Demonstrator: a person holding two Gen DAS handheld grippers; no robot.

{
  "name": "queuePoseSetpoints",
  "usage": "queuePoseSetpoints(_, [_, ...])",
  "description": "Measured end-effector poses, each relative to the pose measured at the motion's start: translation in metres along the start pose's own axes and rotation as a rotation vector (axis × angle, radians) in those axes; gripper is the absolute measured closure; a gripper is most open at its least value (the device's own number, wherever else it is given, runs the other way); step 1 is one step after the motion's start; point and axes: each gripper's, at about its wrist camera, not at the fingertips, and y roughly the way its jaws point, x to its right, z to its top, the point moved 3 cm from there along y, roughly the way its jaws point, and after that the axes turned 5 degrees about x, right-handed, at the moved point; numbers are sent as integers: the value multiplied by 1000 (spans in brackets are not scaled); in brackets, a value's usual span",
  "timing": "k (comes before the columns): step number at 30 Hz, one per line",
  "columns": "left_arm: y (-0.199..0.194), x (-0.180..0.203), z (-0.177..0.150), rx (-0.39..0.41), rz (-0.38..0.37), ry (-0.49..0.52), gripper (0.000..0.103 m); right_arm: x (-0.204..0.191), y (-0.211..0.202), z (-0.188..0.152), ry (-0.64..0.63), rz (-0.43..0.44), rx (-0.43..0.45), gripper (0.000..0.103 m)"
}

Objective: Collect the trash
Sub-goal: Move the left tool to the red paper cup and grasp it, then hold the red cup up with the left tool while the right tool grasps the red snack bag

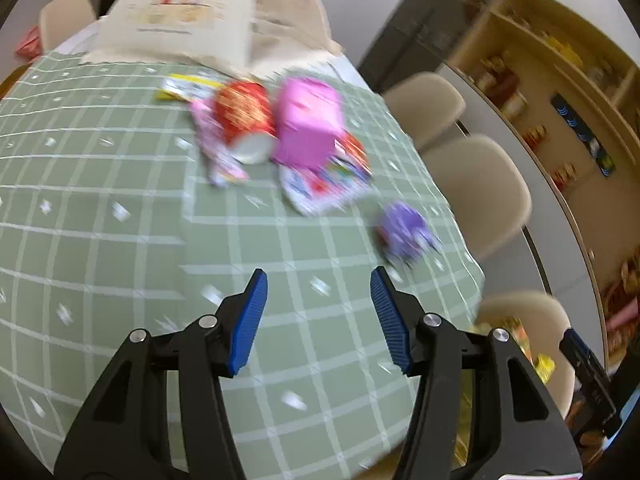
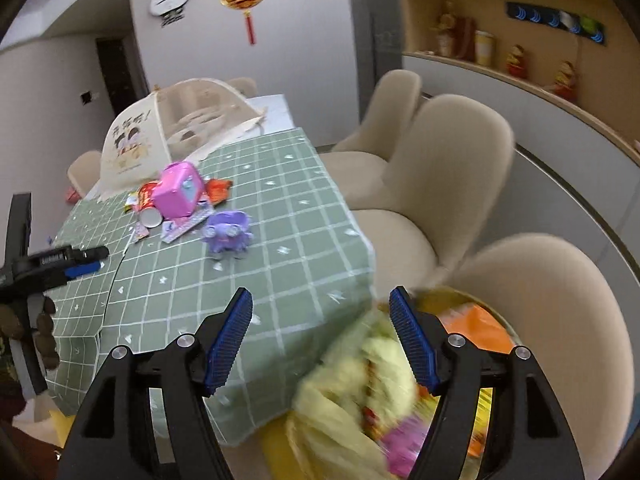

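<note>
Litter sat bunched toward the far side of the green checked surface (image 1: 120,240) in the left wrist view, heaped rather than spread: a red cup (image 1: 244,120) tipped on its side, a pink box (image 1: 310,120) just beside it, flat wrappers (image 1: 320,190) under and around both, and a purple toy (image 1: 404,232) apart from the heap, nearer the edge. The left gripper (image 1: 319,320) pointed down over bare cloth short of all of it, its fingers (image 1: 250,320) standing fairly wide with nothing between them, which suited a reach toward the heap more than a carry. Blur softened the whole picture, so the print on the wrappers could not be read. A mesh food cover (image 1: 180,12) stood behind the heap, and beige chairs (image 1: 476,196) lined the side. In the right wrist view, the right gripper (image 2: 321,340) hung past the corner of the surface and over a bin (image 2: 472,328) set low beside a chair, placed where trash could be dropped off the edge. Its fingers (image 2: 414,344) were spread wide and gripped nothing; a yellow-green crumpled wrapper (image 2: 360,384) lay blurred below them, inside or just over the bin, apparently just let go. At the left edge of this view the other gripper showed in a hand (image 2: 42,336), over the cloth.
</note>
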Motion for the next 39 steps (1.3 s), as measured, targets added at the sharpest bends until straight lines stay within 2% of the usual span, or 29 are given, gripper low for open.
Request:
queuePoseSetpoints(6, [20,-65,52,17,17,3,49,-68,55,20,-59,76,-40,36])
queuePoseSetpoints(9, [38,-86,73,-5,-17,-4,49,-96,79,29,-70,101,-64,36])
queuePoseSetpoints(12, [63,-104,96,-34,-56,-68,48,-118,103,36,-94,77,-87,36])
queuePoseSetpoints(16, [94,-102,115,-56,-121,-142,45,-135,127,38,-103,51,-122,36])
queuePoseSetpoints(18, [112,-94,124,-60,-130,-150,44,-137,135,36,-102,44,-141,36])
queuePoseSetpoints(20, [128,-88,135,-53,-102,-141,44,-139,142,35,-104,34,-156,36])
queuePoseSetpoints(23, [153,-85,145,-75,-18,-119,44,-138,149,34,-91,28,-179,36])
queuePoseSetpoints(24, [161,-86,145,-93,-3,-125,44,-137,149,33,-86,29,-182,36])
queuePoseSetpoints(26, [167,-89,144,-118,-37,-145,44,-135,151,31,-70,41,-189,36])
queuePoseSetpoints(27, [167,-90,142,-138,-48,-145,49,-134,151,32,-65,47,-192,36])
queuePoseSetpoints(29, [159,-88,136,-154,-59,-127,50,-134,154,30,-49,66,-204,36])
queuePoseSetpoints(34, [117,-88,100,-194,-121,-57,51,-148,156,27,-87,101,-200,36])
queuePoseSetpoints(39, [73,-96,56,-221,-118,-16,51,-168,165,21,-113,155,-217,36])
